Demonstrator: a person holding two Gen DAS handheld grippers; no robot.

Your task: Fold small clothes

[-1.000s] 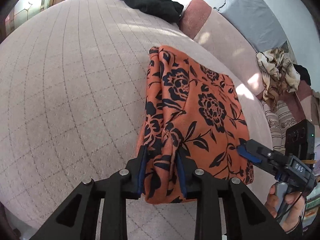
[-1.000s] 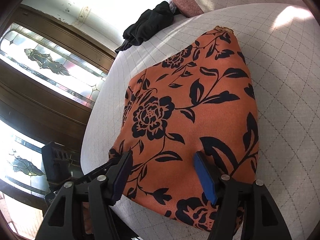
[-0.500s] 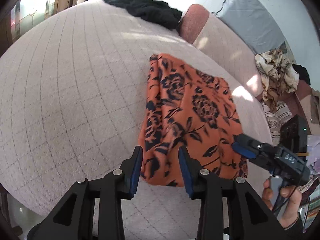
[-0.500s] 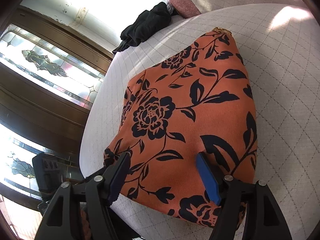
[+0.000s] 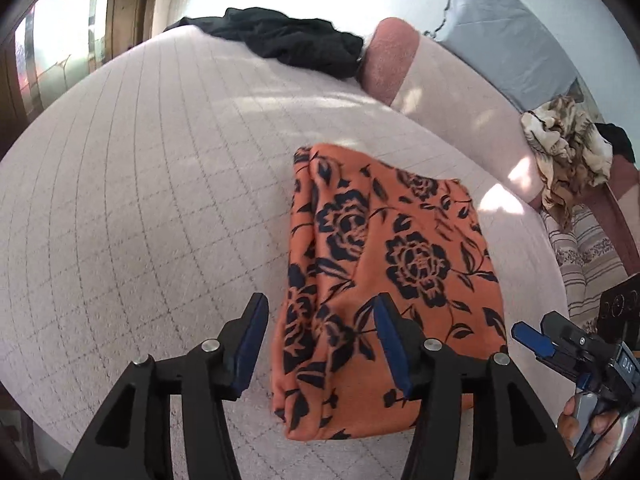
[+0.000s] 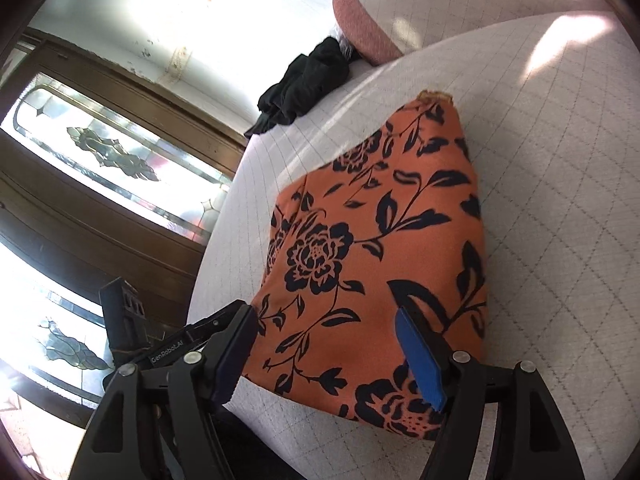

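A folded orange cloth with dark blue flowers [image 5: 392, 272] lies flat on the pale quilted bed cover [image 5: 140, 200]. My left gripper [image 5: 320, 320] hovers above its near left corner. Its jaws are opening and the blue pads [image 5: 252, 332] stand clear of the fabric. In the right wrist view the same cloth [image 6: 380, 248] fills the middle. My right gripper [image 6: 324, 328] hangs over its near edge with jaws opening and nothing pinched. The right gripper [image 5: 532, 340] also shows at the left view's lower right, held by a hand [image 5: 576, 428].
A black garment [image 5: 288, 40] lies at the bed's far end beside a pink bolster [image 5: 388, 60]. A grey pillow [image 5: 504, 32], a beige patterned heap [image 5: 564, 148] and striped fabric [image 5: 588, 252] sit to the right. A wooden door with glass panes [image 6: 100, 160] stands left of the bed.
My left gripper let go of the cloth's near edge, opened wide and drew up and back. The right gripper widened a little and pulled back. The cloth stays flat.
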